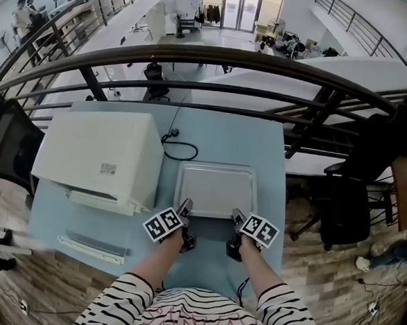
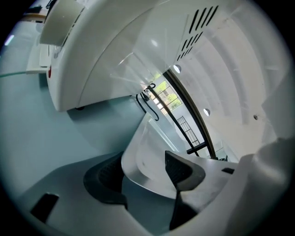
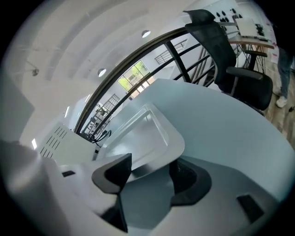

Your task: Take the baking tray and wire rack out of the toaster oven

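The empty metal baking tray (image 1: 216, 187) lies flat on the pale blue table (image 1: 226, 135), to the right of the white toaster oven (image 1: 96, 154). My left gripper (image 1: 186, 209) is at the tray's near left corner and my right gripper (image 1: 238, 215) at its near right corner. In the left gripper view the left gripper (image 2: 147, 173) is open, with the tray's rim (image 2: 143, 147) between its jaws and a gap at the pads. In the right gripper view the right gripper (image 3: 150, 170) is open round the tray's rim (image 3: 147, 133) in the same way. No wire rack shows in any view.
The oven's door (image 1: 93, 244) lies open towards the table's near edge. A black cable (image 1: 180, 148) coils behind the tray. A dark railing (image 1: 211, 58) runs past the table's far side. A black office chair (image 1: 347, 196) stands to the right.
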A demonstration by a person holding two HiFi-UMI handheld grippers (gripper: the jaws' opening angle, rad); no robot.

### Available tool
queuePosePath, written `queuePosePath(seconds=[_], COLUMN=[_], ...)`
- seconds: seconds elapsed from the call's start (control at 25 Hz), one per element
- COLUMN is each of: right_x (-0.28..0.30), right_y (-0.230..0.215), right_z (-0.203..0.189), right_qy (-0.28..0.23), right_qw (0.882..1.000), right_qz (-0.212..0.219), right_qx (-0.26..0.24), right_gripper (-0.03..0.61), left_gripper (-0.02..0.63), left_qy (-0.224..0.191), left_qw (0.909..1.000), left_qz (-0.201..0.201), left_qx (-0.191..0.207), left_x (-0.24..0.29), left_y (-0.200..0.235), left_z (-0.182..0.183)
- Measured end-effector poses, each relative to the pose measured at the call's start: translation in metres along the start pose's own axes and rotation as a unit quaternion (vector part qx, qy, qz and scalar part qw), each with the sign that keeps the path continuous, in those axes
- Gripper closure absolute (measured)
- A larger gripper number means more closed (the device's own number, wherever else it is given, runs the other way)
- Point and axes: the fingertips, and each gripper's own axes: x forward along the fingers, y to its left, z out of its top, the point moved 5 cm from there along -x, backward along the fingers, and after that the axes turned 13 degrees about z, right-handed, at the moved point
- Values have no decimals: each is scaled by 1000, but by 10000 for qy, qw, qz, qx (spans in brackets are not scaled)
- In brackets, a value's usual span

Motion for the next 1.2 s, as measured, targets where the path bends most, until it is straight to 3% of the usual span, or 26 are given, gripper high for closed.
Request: queuePosePath(seconds=[0.36,0.52,0.8,1.0,1.2], right_x=[-5,-9,-9,-9,-16], right_y=[-1,-5,-1,3,8], right_z=[-5,-5,-10,-15,-20], right_qy=[893,1286,1292,1578,1897], right_qw=[9959,9916,9906,9872,9796], right_qz=[71,-103,-381,-184,-233], right_qx=[96,137,-229,-145,-621], right_gripper=[311,301,282,265,252], left_gripper=[347,345,344,344,344], left_qy=[37,108,207,234,209], left_qw=[9974,9957,9937,9856,9801], left_qz=[140,94,15,115,185], left_qx=[701,917,1103,1670,1968], left_x=[-3,-5,-9,-11,-7], left_y=[3,6,11,14,16], left_z=[3,2,2,4,6])
